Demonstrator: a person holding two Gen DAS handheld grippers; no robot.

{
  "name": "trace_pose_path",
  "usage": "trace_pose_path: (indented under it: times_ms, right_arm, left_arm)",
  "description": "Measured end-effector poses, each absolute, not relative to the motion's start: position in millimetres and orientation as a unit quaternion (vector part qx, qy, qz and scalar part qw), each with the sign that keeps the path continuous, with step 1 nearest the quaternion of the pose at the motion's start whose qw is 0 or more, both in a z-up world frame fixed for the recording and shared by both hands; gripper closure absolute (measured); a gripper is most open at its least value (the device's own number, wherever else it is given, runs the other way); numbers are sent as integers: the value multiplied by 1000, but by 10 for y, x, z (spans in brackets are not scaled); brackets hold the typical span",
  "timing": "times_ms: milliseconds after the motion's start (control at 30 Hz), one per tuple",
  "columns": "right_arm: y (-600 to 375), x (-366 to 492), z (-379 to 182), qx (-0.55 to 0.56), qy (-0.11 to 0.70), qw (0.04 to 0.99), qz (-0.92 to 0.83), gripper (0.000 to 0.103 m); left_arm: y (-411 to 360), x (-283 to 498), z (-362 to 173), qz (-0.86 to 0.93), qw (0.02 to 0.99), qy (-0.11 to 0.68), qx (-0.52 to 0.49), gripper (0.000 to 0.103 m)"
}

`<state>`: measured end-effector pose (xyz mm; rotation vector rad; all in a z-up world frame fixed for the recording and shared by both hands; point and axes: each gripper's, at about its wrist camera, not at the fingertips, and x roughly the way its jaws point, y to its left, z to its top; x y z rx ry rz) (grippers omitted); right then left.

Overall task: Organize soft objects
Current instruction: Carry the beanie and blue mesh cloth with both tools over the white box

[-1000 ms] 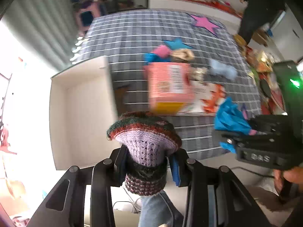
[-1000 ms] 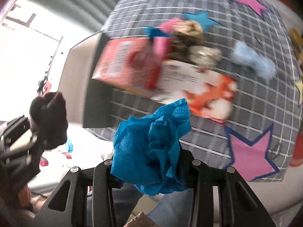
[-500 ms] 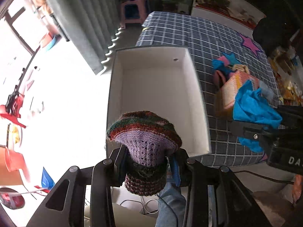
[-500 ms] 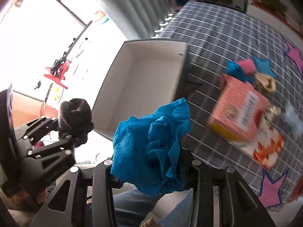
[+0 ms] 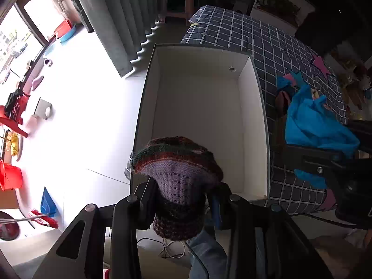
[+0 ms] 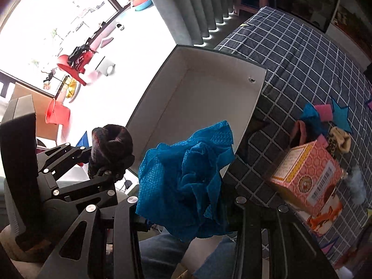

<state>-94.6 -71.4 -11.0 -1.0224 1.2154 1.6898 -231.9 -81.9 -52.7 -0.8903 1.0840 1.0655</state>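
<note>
My left gripper point(image 5: 180, 194) is shut on a knitted hat point(image 5: 177, 172), purple with dark striped bands, held over the near end of a white open box point(image 5: 204, 116). In the right wrist view the same knitted hat point(image 6: 111, 144) shows dark at the left, in the left gripper point(image 6: 109, 160). My right gripper point(image 6: 183, 200) is shut on a crumpled blue cloth point(image 6: 183, 176), which hangs over the box's near right corner. The blue cloth point(image 5: 313, 125) also appears at the right of the left wrist view. The white box point(image 6: 204, 97) holds nothing.
The box sits at the edge of a dark checked tablecloth point(image 6: 302, 53). On the cloth lie a pink carton point(image 6: 309, 181), small pink and blue soft pieces point(image 6: 318, 114) and a pale fluffy piece point(image 6: 358, 183). Left of the box is white floor with red stools point(image 6: 74, 65) and a grey curtain point(image 5: 109, 23).
Both grippers have swung left from above the items on the tablecloth to above the white box, each keeping its grip. The pink carton has slid toward the right of both views.
</note>
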Motion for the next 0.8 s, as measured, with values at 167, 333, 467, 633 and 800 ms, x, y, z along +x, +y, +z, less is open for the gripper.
trace_pose_path:
  times_ms: [167, 333, 467, 633, 800]
  right_arm:
    - [-647, -981, -102, -417, 478, 392, 666, 61]
    - [-574, -1027, -81, -424, 472, 388, 668, 61]
    - [-468, -1061, -123, -431, 472, 386, 665, 61]
    - [-321, -1103, -244, -438, 479, 383, 658, 61]
    - [-188, -1203, -449, -465, 479, 366, 648, 61]
  left_arm:
    - [-776, -2331, -559, 467, 629, 474, -401, 63]
    - [-709, -2346, -626, 471, 621, 473, -411, 62]
    - [-695, -2383, -693, 472, 614, 476, -416, 62]
    - [-641, -2370, -816, 474, 605, 484, -419, 62]
    - [-556, -2384, -1003, 468, 587, 491, -442, 62]
